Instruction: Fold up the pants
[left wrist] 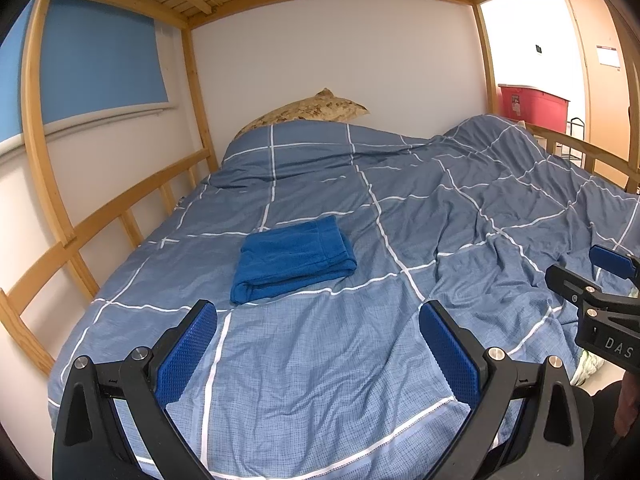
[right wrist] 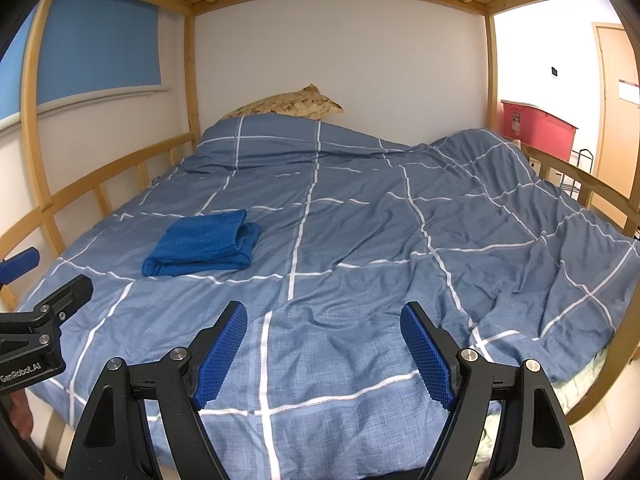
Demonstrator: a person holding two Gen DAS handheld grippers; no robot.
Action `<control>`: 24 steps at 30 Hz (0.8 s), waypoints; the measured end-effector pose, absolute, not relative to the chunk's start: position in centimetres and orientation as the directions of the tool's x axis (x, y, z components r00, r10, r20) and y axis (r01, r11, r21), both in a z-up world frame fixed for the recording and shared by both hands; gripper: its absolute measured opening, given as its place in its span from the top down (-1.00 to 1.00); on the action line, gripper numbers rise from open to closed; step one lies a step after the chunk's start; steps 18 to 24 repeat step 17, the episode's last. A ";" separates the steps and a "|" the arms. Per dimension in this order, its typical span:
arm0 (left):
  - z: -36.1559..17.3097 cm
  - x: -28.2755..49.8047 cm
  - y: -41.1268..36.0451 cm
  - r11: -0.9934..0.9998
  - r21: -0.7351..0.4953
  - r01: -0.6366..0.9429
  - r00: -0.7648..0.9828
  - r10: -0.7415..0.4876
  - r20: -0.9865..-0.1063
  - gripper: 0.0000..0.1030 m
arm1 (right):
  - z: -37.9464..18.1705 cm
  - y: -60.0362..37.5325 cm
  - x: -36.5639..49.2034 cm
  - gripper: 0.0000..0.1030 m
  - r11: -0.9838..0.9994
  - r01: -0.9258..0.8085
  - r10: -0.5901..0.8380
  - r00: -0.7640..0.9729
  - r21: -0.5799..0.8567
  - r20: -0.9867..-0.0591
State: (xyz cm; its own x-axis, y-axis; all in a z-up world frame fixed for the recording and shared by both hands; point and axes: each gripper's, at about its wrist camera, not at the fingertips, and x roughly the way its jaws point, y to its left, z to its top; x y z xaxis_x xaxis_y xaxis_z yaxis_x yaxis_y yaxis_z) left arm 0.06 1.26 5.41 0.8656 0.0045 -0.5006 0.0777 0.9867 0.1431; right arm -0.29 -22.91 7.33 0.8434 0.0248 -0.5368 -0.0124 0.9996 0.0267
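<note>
A pair of bright blue pants [left wrist: 294,258] lies folded into a neat rectangle on the blue checked duvet [left wrist: 320,360]; in the right wrist view the folded pants [right wrist: 204,242] sit left of centre. My left gripper [left wrist: 318,312] hovers open over the near part of the bed, short of the pants, with nothing between its fingers. My right gripper [right wrist: 324,314] is open too, above the duvet [right wrist: 360,240] and to the right of the pants, holding nothing. Each gripper shows at the edge of the other's view.
The bed stands inside a wooden bunk frame with a side rail [left wrist: 104,224] on the left and a curved rail [right wrist: 592,184] on the right. A patterned pillow [left wrist: 308,110] lies at the far wall. A red bin [left wrist: 532,106] stands beyond the bed.
</note>
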 end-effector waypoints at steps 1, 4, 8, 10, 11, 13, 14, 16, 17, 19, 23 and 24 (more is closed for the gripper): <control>5.4 0.1 1.3 0.987 0.144 0.077 0.865 0.005 -0.501 -1.00 | 7.3 -22.9 -0.3 -0.55 1.000 -0.014 0.026 0.844 0.027 -0.536; 5.3 0.1 1.3 0.987 0.143 0.079 0.865 0.004 -0.502 -1.00 | 7.3 -22.8 -0.3 -0.55 1.000 -0.012 0.025 0.844 0.027 -0.536; 5.3 0.1 1.3 0.987 0.142 0.075 0.865 0.006 -0.502 -1.00 | 7.3 -22.9 -0.3 -0.55 1.000 -0.013 0.025 0.843 0.026 -0.538; 5.2 0.1 1.4 0.987 0.142 0.072 0.866 0.008 -0.500 -1.00 | 7.3 -22.8 -0.3 -0.55 1.000 -0.015 0.026 0.843 0.025 -0.537; 5.1 0.0 1.4 0.988 0.141 0.069 0.867 0.010 -0.498 -1.00 | 7.2 -22.8 -0.4 -0.55 1.000 -0.016 0.026 0.843 0.023 -0.538; 4.9 0.1 1.5 0.988 0.140 0.063 0.869 0.015 -0.495 -1.00 | 7.2 -22.9 -0.4 -0.55 1.000 -0.015 0.022 0.843 0.017 -0.537; 4.9 0.2 1.6 0.989 0.138 0.062 0.868 0.015 -0.496 -1.00 | 7.2 -22.8 -0.4 -0.54 1.000 -0.015 0.022 0.843 0.017 -0.537; 4.7 0.0 1.5 0.989 0.132 0.060 0.869 0.014 -0.495 -1.00 | 7.1 -23.0 -0.4 -0.55 1.000 -0.018 0.022 0.843 0.012 -0.538; 4.7 0.0 1.6 0.990 0.130 0.061 0.868 0.012 -0.496 -1.00 | 7.1 -23.2 -0.5 -0.55 1.000 -0.020 0.023 0.843 0.011 -0.537; 4.7 0.0 1.6 0.990 0.130 0.061 0.868 0.012 -0.496 -1.00 | 7.1 -23.2 -0.5 -0.55 1.000 -0.020 0.023 0.843 0.011 -0.537; 4.7 0.0 1.6 0.990 0.130 0.061 0.868 0.012 -0.496 -1.00 | 7.1 -23.2 -0.5 -0.55 1.000 -0.020 0.023 0.843 0.011 -0.537; 4.7 0.0 1.6 0.990 0.130 0.061 0.868 0.012 -0.496 -1.00 | 7.1 -23.2 -0.5 -0.55 1.000 -0.020 0.023 0.843 0.011 -0.537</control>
